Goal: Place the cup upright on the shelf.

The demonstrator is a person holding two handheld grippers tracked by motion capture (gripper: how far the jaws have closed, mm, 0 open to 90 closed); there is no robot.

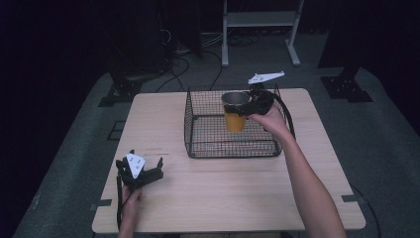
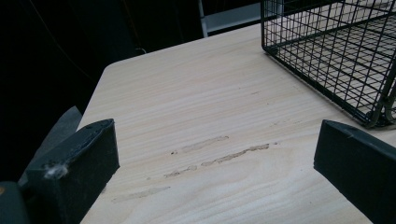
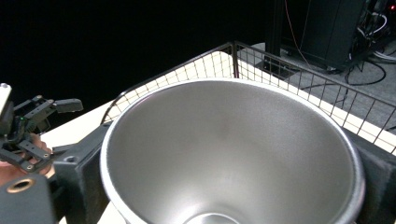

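An orange cup [image 1: 235, 115] with a silver metal inside [image 3: 233, 149] hangs upright over the black wire basket [image 1: 198, 124], held by my right gripper [image 1: 247, 106], whose jaws are shut on its rim from the right. In the right gripper view the black jaws press both sides of the cup and the basket rim [image 3: 280, 65] runs behind it. My left gripper [image 1: 140, 171] rests at the table's front left with its jaws wide open and only bare wood between its fingers [image 2: 79, 163].
The light wooden table [image 1: 223, 198] has faint scuff marks [image 2: 219, 151] in front of the left gripper. The basket's near corner [image 2: 373, 116] stands to its right. Beyond the table are a white shelf frame [image 1: 260, 29], dark stands and floor cables.
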